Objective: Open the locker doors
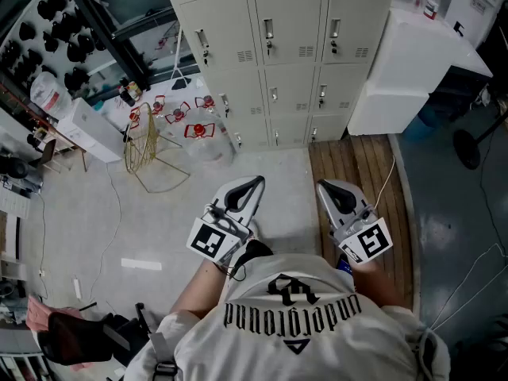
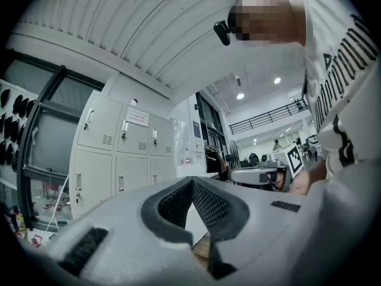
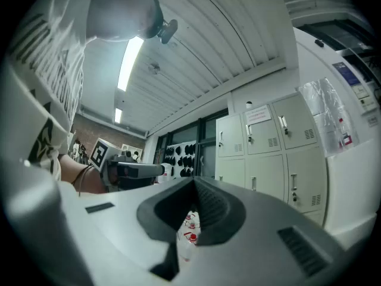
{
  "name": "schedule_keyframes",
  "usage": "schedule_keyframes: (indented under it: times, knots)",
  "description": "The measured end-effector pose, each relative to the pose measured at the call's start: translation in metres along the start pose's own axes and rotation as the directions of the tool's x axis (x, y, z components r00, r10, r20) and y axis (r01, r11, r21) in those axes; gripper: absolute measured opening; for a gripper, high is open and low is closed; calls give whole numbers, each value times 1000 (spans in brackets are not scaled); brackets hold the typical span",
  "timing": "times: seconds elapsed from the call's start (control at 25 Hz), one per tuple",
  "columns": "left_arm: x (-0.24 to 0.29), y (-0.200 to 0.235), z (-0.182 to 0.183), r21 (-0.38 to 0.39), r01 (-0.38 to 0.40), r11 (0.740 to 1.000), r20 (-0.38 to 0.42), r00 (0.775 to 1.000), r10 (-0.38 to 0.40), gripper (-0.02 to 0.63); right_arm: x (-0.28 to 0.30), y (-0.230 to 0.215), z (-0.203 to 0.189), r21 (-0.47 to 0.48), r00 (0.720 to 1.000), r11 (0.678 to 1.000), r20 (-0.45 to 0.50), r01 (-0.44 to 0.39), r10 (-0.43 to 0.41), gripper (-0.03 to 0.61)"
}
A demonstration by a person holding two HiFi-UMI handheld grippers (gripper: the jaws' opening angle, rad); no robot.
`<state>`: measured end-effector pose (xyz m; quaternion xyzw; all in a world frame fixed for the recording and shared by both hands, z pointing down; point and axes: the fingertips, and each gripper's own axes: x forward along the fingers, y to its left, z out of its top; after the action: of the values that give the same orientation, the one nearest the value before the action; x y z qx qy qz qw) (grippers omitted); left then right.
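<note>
The cream lockers (image 1: 298, 46) stand ahead of me as a grid of small doors with handles and key locks; every door in view is closed. They also show in the left gripper view as lockers (image 2: 119, 154) and in the right gripper view as lockers (image 3: 280, 154). My left gripper (image 1: 252, 186) and right gripper (image 1: 327, 189) are held side by side in front of my chest. Both point toward the lockers, well short of them. In each gripper view the jaws meet at their tips, left gripper (image 2: 191, 185) and right gripper (image 3: 193, 185), with nothing between them.
A white cabinet (image 1: 413, 62) stands against the lockers' right side. A gold wire stand (image 1: 147, 145) and clear bottles with red caps (image 1: 198, 129) sit at the lockers' left. Wooden boards (image 1: 361, 173) cover the floor on the right, cables trail across it, and a black fan base (image 1: 468, 145) stands far right.
</note>
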<state>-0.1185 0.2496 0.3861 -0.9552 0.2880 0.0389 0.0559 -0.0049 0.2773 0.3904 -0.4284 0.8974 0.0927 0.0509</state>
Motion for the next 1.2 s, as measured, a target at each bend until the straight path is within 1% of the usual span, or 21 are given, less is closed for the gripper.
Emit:
schedule_keyframes:
  times: [0.08,0.16,0.32,0.44,0.6,0.72,0.8,0.88,1.04,1.16,1.2]
  knots:
    - [1,2,-1,30,3,1000,15,1000,-3,6,-2,0,1,-3,1000,1000,-1,1,-1,5]
    - [2,1,-1,40,8,999,21,1000,-9,6,-3,-1,2,-4,1000,1000,-2,4,-4,5]
    - [7,-3,1,-2,20,1000,-5,1000,-20,6,-2,-3,3,-2,1000,1000,3,10,-10,5]
    - [10,1,2,-4,21,1000,-11,1000,-21,6,2,-6,4,-5,1000,1000,1,5,-5,5]
    - [14,12,2,29,27,999,7,1000,-27,6,13,-7,-1,12,1000,1000,-21,-15,15,5]
    - [17,20,-2,10,35,999,-4,999,-35,6,23,-11,-2,11,1000,1000,-19,-10,11,6]
    - [21,28,-4,17,39,999,2,999,-39,7,31,-15,-4,3,1000,1000,-23,-3,3,6]
    - [26,37,-6,6,46,999,1,999,-46,6,40,-20,-7,-1,1000,1000,-27,6,-6,6]
    - [38,62,-13,-18,66,998,-14,998,-66,8,65,-35,-13,-17,998,999,-40,51,-52,8]
    - [47,89,-18,-25,85,996,-15,996,-85,8,92,-50,-21,-16,995,996,-58,86,-86,114]
    - [49,98,-20,-26,92,995,-11,996,-92,8,102,-54,-25,-13,994,996,-64,93,-93,126]
